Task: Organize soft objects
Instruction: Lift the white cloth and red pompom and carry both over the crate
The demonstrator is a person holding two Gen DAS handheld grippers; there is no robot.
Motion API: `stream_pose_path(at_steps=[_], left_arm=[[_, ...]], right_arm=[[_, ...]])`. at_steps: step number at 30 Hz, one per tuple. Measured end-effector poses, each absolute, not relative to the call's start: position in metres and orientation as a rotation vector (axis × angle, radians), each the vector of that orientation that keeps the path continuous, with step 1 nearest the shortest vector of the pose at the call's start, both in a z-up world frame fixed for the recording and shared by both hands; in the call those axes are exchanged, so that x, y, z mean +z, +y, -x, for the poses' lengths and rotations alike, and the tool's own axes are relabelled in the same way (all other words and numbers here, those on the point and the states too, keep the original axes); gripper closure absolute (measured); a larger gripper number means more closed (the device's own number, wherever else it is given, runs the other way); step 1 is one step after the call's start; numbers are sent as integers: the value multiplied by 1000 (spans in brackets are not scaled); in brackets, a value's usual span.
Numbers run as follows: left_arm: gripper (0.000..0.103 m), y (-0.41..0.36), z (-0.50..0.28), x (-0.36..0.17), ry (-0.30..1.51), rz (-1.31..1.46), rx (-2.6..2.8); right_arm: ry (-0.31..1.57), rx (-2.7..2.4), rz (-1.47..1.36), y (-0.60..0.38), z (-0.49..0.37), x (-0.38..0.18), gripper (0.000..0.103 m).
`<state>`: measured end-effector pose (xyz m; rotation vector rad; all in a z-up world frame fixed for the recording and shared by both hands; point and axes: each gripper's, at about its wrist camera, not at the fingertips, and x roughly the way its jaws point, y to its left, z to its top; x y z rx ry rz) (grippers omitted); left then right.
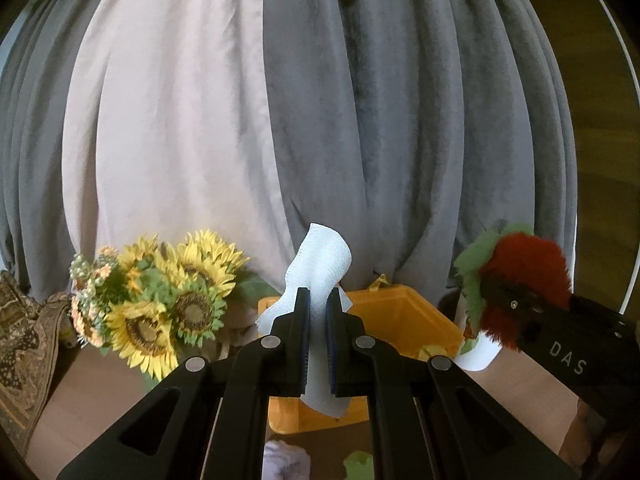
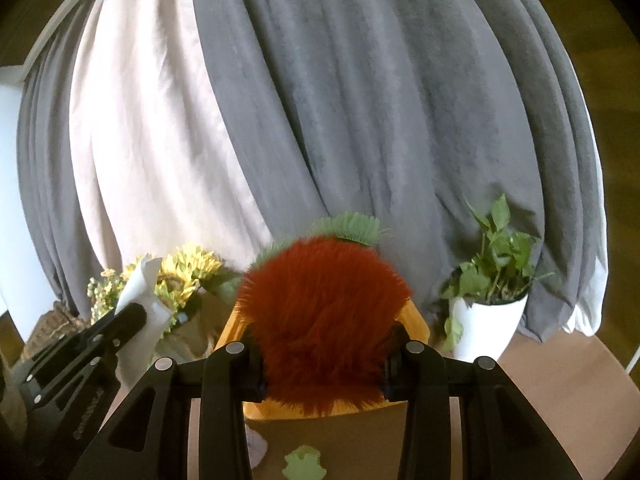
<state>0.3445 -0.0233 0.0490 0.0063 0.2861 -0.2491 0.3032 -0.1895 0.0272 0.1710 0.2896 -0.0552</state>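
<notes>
Left gripper (image 1: 318, 316) jaws clamp a white cloth (image 1: 320, 264); right gripper (image 2: 324, 356) jaws clamp a red plush (image 2: 324, 320) hiding most of the orange bin (image 2: 412, 320).

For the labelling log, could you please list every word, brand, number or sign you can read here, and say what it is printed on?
"DAS": pale letters on the black body of the right tool, seen from the left wrist camera.
Embossed lettering along the side of the left tool, seen from the right wrist camera: too blurred to read.
No other text is visible.
</notes>
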Motion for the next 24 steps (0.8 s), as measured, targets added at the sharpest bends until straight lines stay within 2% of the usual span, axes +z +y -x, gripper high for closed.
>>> stream_pose_path(at_steps=[24], left_arm=[[94,-49,-444,33,297,-34,-236]], right_arm=[[324,-40,-161,-215,-416,18,63]])
